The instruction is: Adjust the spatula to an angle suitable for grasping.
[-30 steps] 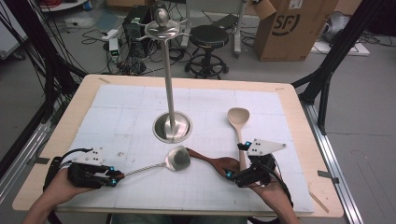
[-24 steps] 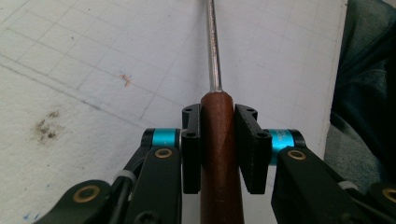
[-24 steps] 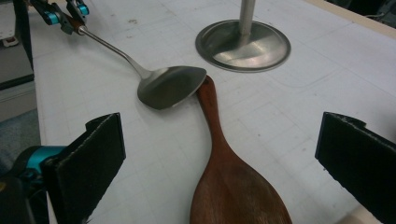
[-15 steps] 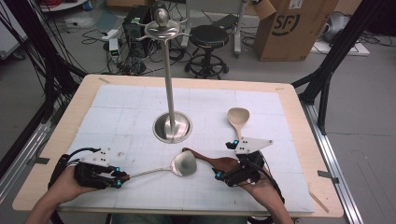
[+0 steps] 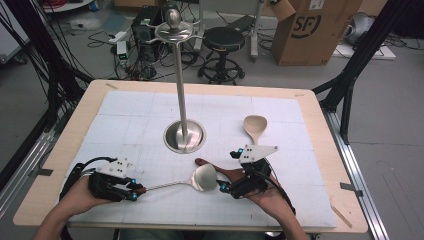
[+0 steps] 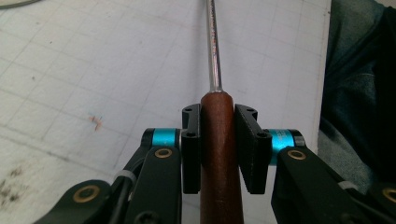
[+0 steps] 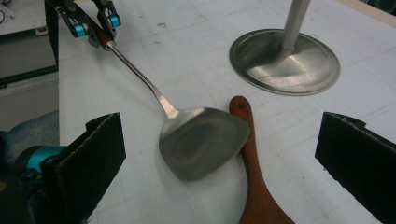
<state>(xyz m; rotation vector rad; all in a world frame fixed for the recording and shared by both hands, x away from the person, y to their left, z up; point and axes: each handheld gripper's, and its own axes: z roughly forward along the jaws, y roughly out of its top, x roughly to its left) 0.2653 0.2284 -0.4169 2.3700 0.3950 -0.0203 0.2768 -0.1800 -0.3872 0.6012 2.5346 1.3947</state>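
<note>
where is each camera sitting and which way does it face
High view: above the person's side of the table, looking forward and down; both forearms, the left gripper and right gripper show.
Left gripper view: rides the left gripper, looking along the metal spatula clamped in its jaws.
Right gripper view: rides the right gripper, facing its open jaws, the spatula's blade, the dark wooden spoon and the stand's base.
Shared: all three show the spatula.

Three cameras: one overhead, two riding your grippers.
The high view looks forward over the table [image 5: 320, 107] from your edge; both close gripper views share the metal spatula [image 5: 202, 178] [image 6: 214, 51] [image 7: 201, 140].
</note>
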